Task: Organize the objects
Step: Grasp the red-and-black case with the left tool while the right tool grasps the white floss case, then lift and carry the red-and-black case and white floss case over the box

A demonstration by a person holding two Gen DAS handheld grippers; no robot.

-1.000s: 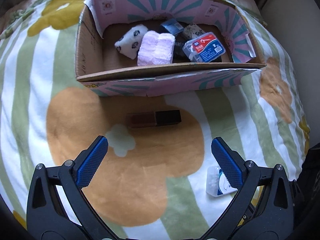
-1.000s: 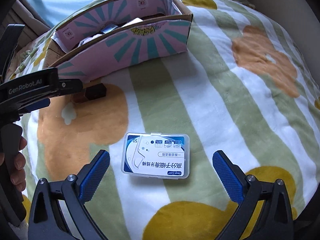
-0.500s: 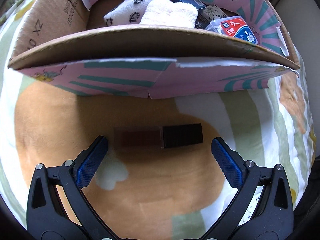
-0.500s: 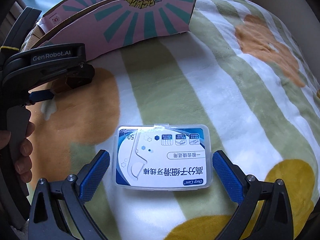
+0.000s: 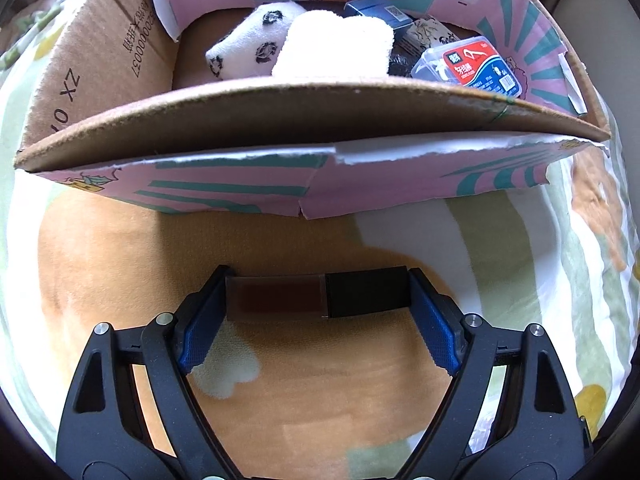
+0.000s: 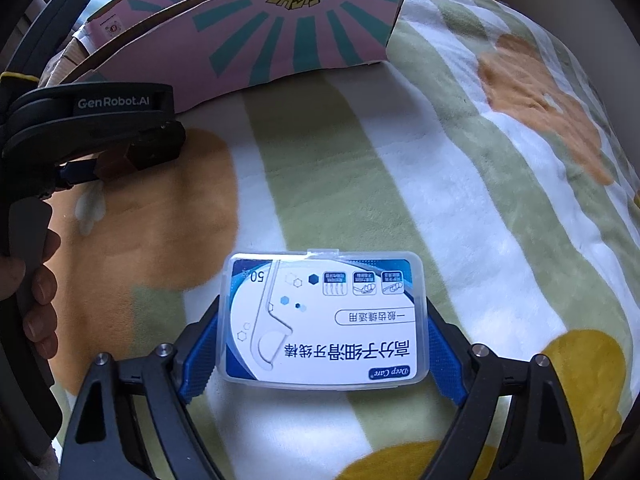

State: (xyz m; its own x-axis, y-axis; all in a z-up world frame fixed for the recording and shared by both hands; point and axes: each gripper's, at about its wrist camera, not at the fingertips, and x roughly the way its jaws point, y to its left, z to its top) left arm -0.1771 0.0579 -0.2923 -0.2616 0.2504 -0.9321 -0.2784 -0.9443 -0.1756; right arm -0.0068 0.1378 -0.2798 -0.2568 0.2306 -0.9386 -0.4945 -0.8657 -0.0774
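While the left gripper [image 5: 318,300] closes, its jaws meet the two ends of a lipstick tube [image 5: 318,296] lying on the blanket [image 5: 120,260] just before the cardboard box [image 5: 280,120]. Small, stiff and smooth, the tube looks light; gripped endwise it could pivot, so the long sides seem safer. From the right wrist, the right gripper [image 6: 322,334] closes too, jaws against the short sides of a floss-pick case [image 6: 322,320] flat on the blanket: thin, slippery plastic, probably light.

blanket [image 6: 400,168]: striped, floral | wall, perhaps [image 6: 600,0]: beige, upper right
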